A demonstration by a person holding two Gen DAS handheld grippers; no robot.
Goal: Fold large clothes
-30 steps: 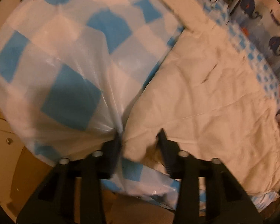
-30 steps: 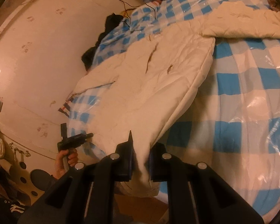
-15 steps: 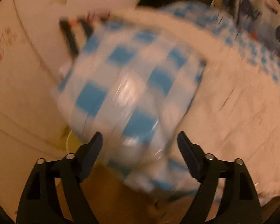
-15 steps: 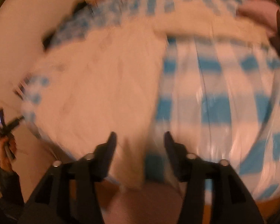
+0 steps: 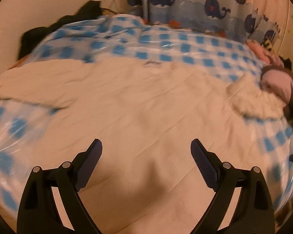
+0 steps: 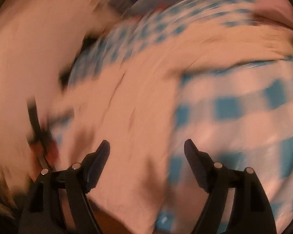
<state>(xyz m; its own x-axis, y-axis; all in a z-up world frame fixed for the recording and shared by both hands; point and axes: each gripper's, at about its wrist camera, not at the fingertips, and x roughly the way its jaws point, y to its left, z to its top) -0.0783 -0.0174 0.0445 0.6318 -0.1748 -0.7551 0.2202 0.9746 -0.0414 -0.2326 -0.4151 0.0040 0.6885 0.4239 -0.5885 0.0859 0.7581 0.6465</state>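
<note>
Left wrist view: the left tool (image 5: 146, 146) hangs over a cream garment (image 5: 146, 101) spread wide across a bed (image 5: 273, 142) covered in glossy blue-and-white checked sheeting. Its jaws are opening, released, with nothing pinched between them; the cloth lies flat beneath. The garment reaches from the near edge to the middle of the bed, one fold lying at the left, another rumpled part at the right beside a pink bundle (image 5: 277, 81). A curtain printed with whales (image 5: 214, 7) hangs at the far side, and dark clothing (image 5: 54, 29) is heaped at the far left corner.

Right wrist view, heavily blurred: the right tool (image 6: 146, 146) is likewise let go, its jaws opening above the near edge of the cream garment (image 6: 138, 97), gripping nothing. Checked sheeting (image 6: 234, 117) fills the right of the frame; a pale wall (image 6: 29, 48) shows at the left.
</note>
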